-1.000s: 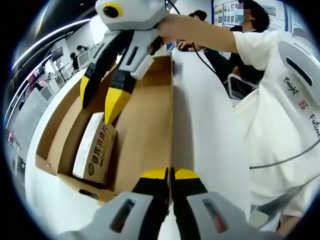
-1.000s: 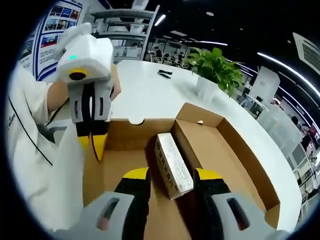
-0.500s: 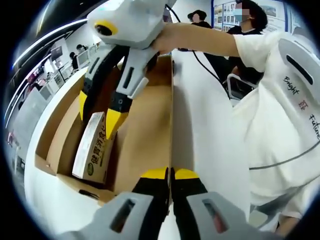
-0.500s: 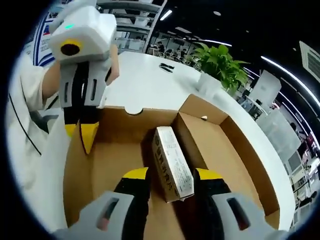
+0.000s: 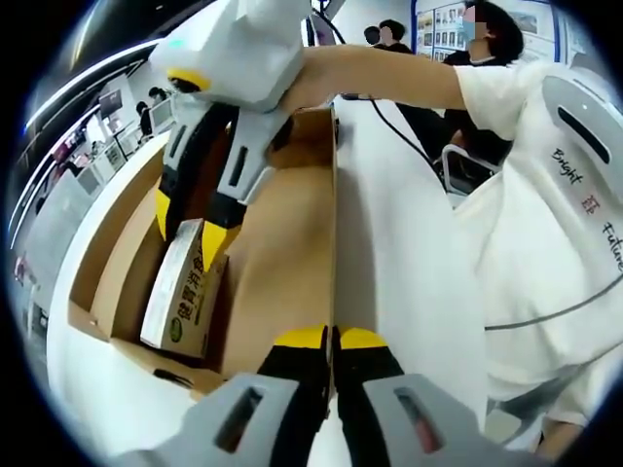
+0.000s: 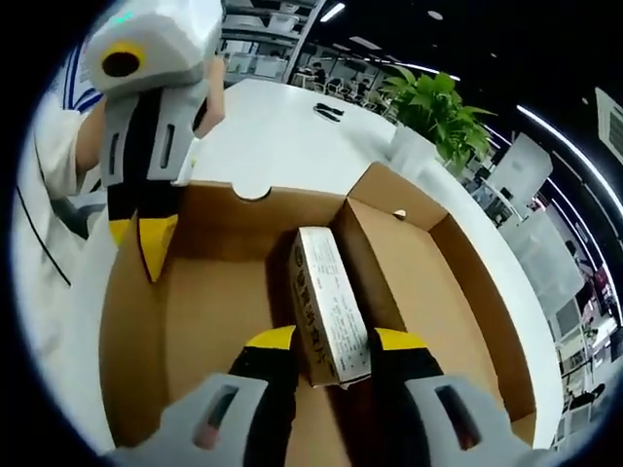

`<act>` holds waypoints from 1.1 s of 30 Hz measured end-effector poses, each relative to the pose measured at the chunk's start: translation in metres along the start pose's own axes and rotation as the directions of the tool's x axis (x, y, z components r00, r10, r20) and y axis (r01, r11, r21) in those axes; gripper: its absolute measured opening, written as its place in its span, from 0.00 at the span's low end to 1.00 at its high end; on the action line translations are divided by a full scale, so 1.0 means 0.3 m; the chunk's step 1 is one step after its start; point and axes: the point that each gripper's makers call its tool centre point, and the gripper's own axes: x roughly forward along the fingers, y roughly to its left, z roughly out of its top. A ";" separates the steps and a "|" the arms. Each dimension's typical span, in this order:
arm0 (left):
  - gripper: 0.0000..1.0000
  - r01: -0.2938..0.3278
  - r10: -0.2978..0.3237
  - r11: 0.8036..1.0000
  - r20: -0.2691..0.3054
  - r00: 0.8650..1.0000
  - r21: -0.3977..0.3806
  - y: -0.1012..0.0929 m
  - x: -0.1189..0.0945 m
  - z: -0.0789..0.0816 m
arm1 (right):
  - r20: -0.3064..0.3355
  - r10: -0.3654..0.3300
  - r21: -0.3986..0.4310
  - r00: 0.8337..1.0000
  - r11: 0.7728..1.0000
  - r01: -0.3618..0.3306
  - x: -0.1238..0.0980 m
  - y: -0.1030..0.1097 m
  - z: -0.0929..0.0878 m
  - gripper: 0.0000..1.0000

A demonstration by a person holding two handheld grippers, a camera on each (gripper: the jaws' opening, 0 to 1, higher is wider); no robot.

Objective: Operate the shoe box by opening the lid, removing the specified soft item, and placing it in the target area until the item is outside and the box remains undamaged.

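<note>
Straddling the small carton [image 6: 331, 306] inside the shoe box [image 6: 458, 292], the right gripper [image 6: 331, 341] jaws stand spread, apparently not yet clamped. Left gripper [image 5: 334, 338] jaws pinch the opened lid [image 5: 336, 243]. Lifting out onto the counter [image 6: 282, 136] remains.

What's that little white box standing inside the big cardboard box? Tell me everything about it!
The little box is a long, narrow carton, white with fine dark print on top, and green and tan with big Chinese characters on its side. It looks like thin cardboard. It stands on its long edge inside the open shoe box, against the brown wall where lid and tray meet. The right gripper has one yellow-tipped jaw on each side of its near end, so it is open around it; whether they touch is unclear.
</note>
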 end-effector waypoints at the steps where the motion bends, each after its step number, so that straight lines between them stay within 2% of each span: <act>1: 0.01 0.000 0.000 1.000 0.000 1.000 0.000 0.000 0.000 0.000 | -0.013 -0.006 -0.006 1.000 1.000 0.006 -0.003 -0.001 -0.001 0.24; 2: 0.01 0.000 0.000 1.000 0.001 1.000 0.000 0.000 0.000 0.000 | -0.037 -0.018 -0.016 0.999 1.000 0.017 -0.008 -0.004 -0.006 0.21; 10: 0.01 -0.001 0.001 1.000 0.001 1.000 0.001 -0.002 -0.001 -0.001 | -0.093 0.007 -0.035 0.996 0.999 -0.011 -0.010 0.029 -0.017 0.21; 19: 0.01 -0.002 0.002 1.000 0.001 1.000 0.003 -0.005 0.000 -0.003 | -0.127 0.064 -0.017 0.990 0.998 -0.067 -0.045 0.063 -0.040 0.20; 21: 0.01 -0.003 0.003 1.000 0.002 1.000 0.002 -0.006 0.000 -0.003 | -0.154 0.093 0.003 0.984 0.996 -0.094 -0.060 0.072 -0.056 0.20; 23: 0.01 -0.002 0.002 1.000 0.000 1.000 0.003 -0.006 0.000 -0.004 | -0.159 0.109 0.002 0.981 0.994 -0.110 -0.062 0.076 -0.061 0.21; 27: 0.01 0.000 0.000 1.000 0.000 1.000 0.003 -0.007 0.000 -0.004 | -0.120 0.121 0.023 0.985 0.993 -0.119 -0.050 0.068 -0.030 0.34; 33: 0.01 -0.002 0.002 1.000 0.002 1.000 0.003 -0.006 0.000 -0.004 | -0.134 0.124 0.010 0.983 0.992 -0.124 -0.019 0.072 -0.016 0.32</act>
